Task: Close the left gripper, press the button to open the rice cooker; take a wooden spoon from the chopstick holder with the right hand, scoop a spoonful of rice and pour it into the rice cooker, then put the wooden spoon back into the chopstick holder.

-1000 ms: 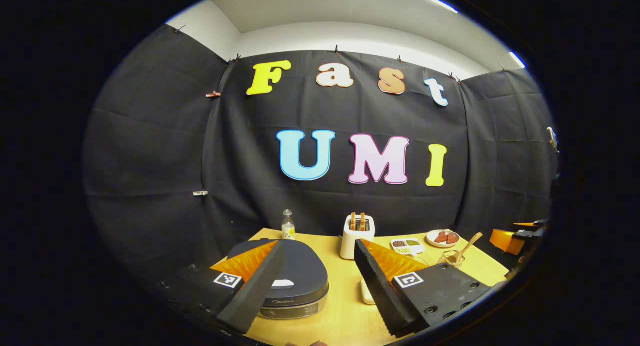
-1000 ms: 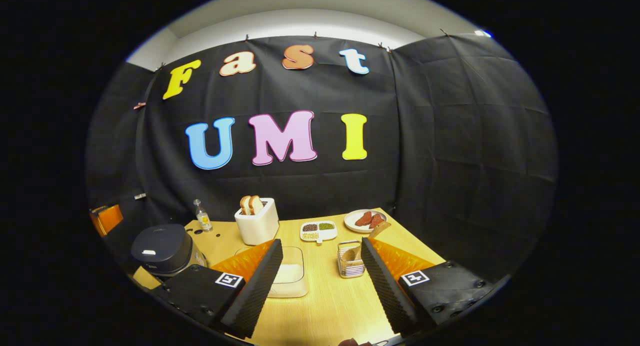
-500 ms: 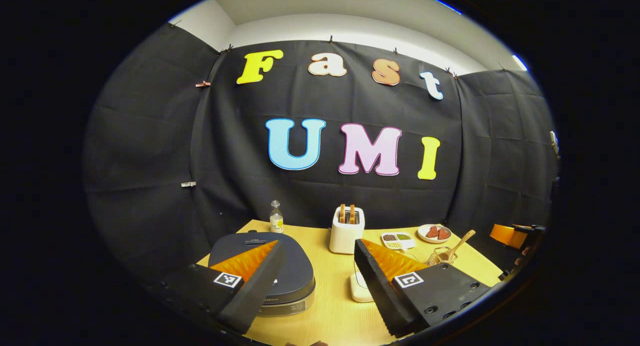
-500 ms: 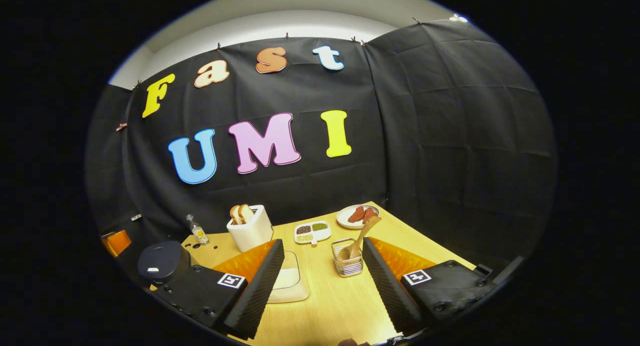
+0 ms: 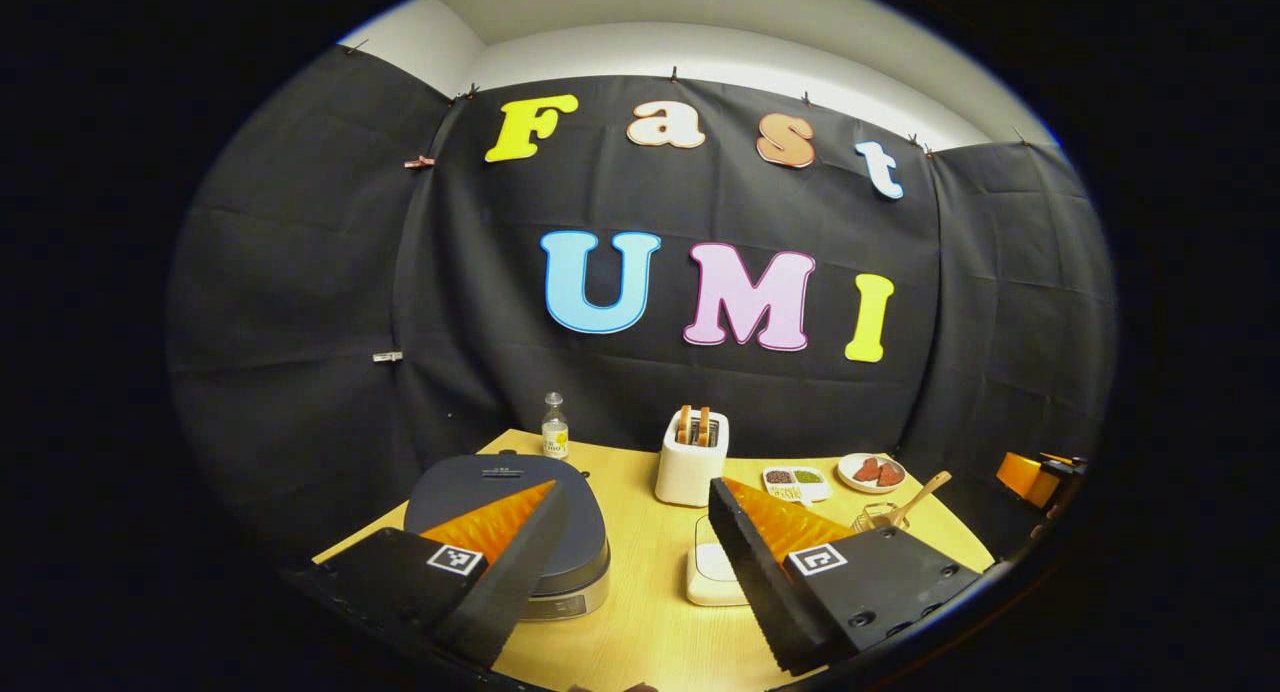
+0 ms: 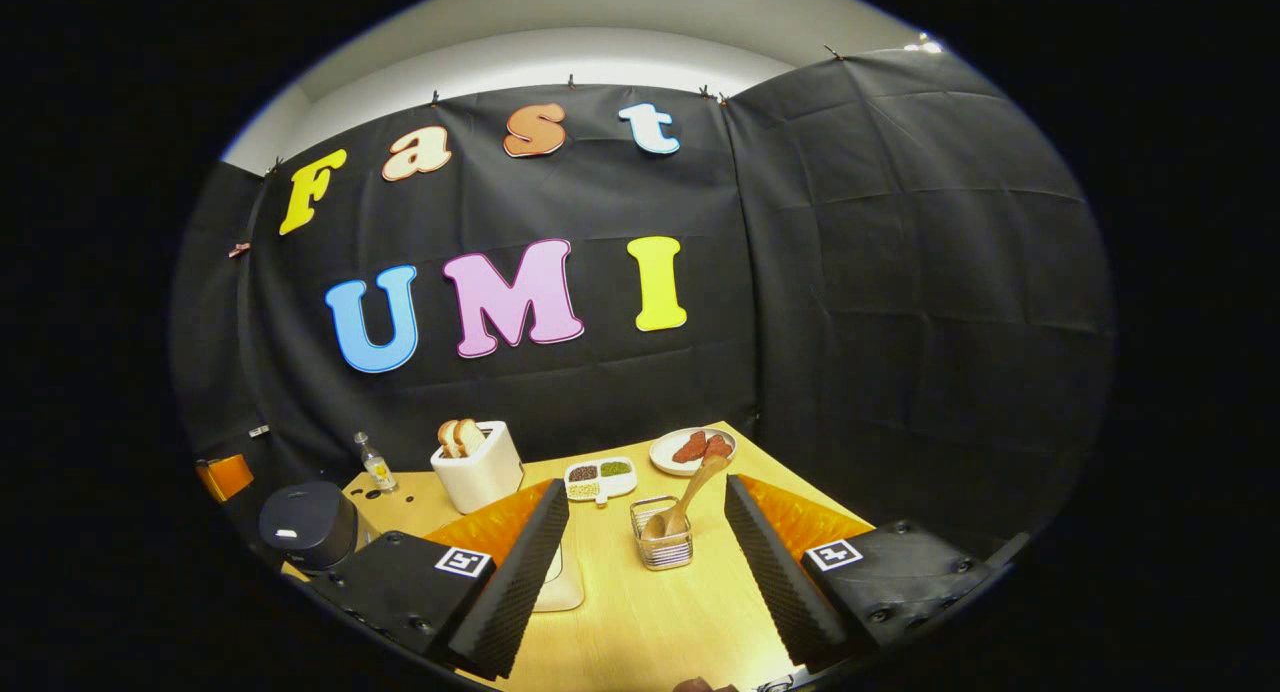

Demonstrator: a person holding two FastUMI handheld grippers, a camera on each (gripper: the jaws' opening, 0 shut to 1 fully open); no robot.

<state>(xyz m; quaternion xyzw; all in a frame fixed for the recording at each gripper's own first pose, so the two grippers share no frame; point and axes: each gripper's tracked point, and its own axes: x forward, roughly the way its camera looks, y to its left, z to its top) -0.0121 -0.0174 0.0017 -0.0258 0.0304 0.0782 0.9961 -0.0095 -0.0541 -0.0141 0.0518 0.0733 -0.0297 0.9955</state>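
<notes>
- A wooden table (image 5: 650, 612) stands before black cloth; the rice cooker (image 5: 505, 517), lid down, sits at its left.
- Left gripper (image 5: 630, 562) and right gripper (image 6: 640, 562) both hang spread, empty.
- The wooden spoon (image 6: 685, 497) rests in the chopstick holder (image 6: 662, 547).
- First step pending, I judge: pinch left fingers together, then press the button.

A staged recording booth is posing as a kitchen: black cloth walls (image 6: 900, 272) are enclosing a wooden table (image 6: 650, 622) carrying a rice cooker (image 5: 505, 492), toaster (image 5: 691, 462) and plated food (image 6: 690, 450).
</notes>
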